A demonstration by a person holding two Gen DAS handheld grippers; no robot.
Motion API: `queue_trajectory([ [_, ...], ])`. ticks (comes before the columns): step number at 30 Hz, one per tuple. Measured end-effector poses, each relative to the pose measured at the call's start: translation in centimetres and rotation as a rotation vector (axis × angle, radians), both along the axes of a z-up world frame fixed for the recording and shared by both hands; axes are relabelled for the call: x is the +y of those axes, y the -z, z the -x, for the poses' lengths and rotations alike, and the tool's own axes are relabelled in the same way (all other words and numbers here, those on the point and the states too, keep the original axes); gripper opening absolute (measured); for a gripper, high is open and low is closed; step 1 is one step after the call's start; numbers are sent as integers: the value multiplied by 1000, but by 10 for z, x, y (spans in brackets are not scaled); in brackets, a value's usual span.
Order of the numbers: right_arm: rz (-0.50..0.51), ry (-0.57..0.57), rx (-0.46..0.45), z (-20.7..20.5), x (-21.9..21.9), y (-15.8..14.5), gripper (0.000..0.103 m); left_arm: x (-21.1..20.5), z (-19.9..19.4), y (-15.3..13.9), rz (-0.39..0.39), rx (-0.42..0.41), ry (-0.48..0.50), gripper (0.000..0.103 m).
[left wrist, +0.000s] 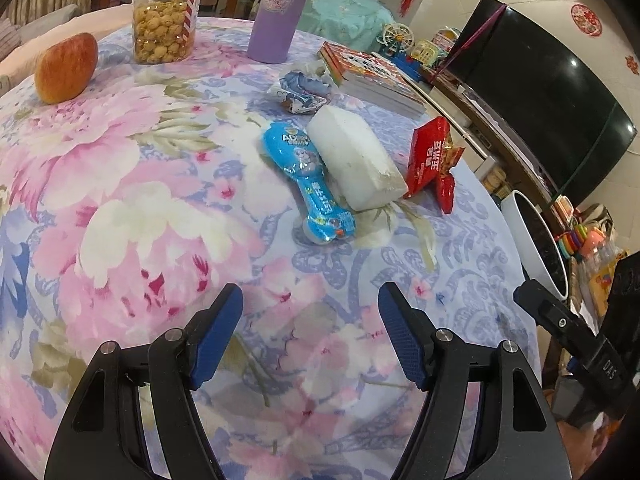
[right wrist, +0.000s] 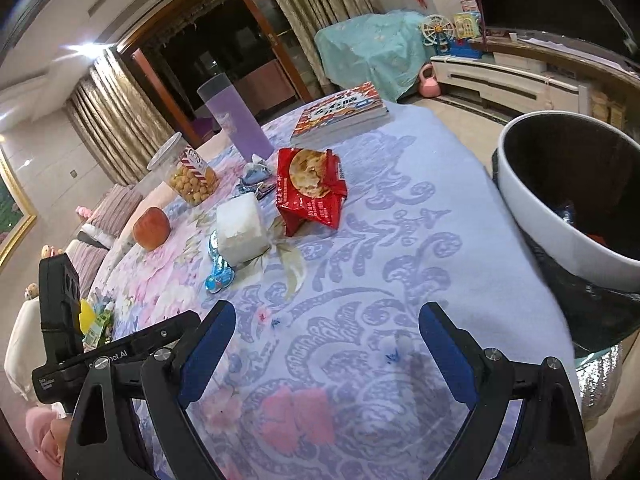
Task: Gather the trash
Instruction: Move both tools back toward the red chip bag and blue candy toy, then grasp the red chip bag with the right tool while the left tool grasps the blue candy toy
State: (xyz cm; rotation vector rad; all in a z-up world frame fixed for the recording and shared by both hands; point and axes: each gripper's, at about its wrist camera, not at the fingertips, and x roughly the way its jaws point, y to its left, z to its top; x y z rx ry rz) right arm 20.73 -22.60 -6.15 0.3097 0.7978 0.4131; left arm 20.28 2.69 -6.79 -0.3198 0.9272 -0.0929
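On the flowered tablecloth lie a blue drink bottle (left wrist: 310, 182), a white foam block (left wrist: 354, 156), a red snack wrapper (left wrist: 432, 158) and a crumpled blue-white wrapper (left wrist: 302, 90). My left gripper (left wrist: 310, 300) is open and empty, hovering over the cloth short of the blue bottle. In the right wrist view the red wrapper (right wrist: 312, 190), foam block (right wrist: 242, 228) and blue bottle (right wrist: 218, 268) lie ahead. My right gripper (right wrist: 326, 320) is open and empty. A white trash bin (right wrist: 560, 216) with a dark liner stands at the table's right edge; it also shows in the left wrist view (left wrist: 536, 240).
An apple (left wrist: 66, 68), a clear jar of snacks (left wrist: 166, 20), a purple tumbler (left wrist: 278, 12) and a stack of books (left wrist: 372, 78) stand at the far side. A television (left wrist: 540, 92) and toys are beyond the table on the right.
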Motion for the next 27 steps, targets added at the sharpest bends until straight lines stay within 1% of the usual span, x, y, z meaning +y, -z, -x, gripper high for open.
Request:
queue_trajectory([
  [11,1,-30,9,-27,15,5,94,-4,-31,3,-29,-1,-5,74],
  [14,-2,-32,11,-34,16,5,94,-6,-41,3,-63,-11,-5,74],
  [16,-7,-31,10,-39,17,5,94,-7,-48,6,-102,-19,0,73],
  [18,-12,-31,9,-43,18,4,94,-8,-50,7,-154,-25,16,63],
  [19,-16,-33,8,-46,19,3,94,-7,-50,7,-170,-28,24,54],
  [20,-18,-35,8,-48,20,3,94,-5,-50,8,-165,-30,28,48],
  [21,-19,-38,8,-52,21,3,94,0,-49,8,-155,-32,30,43],
  [23,-16,-41,8,-58,25,3,94,10,-46,8,-143,-27,25,21],
  [24,-14,-43,9,-62,28,3,94,16,-44,9,-131,-21,22,17],
  [25,-13,-43,9,-67,32,3,94,24,-41,10,-105,-17,18,15],
  [27,-11,-46,2,-74,38,2,94,30,-37,10,-73,-12,14,15],
])
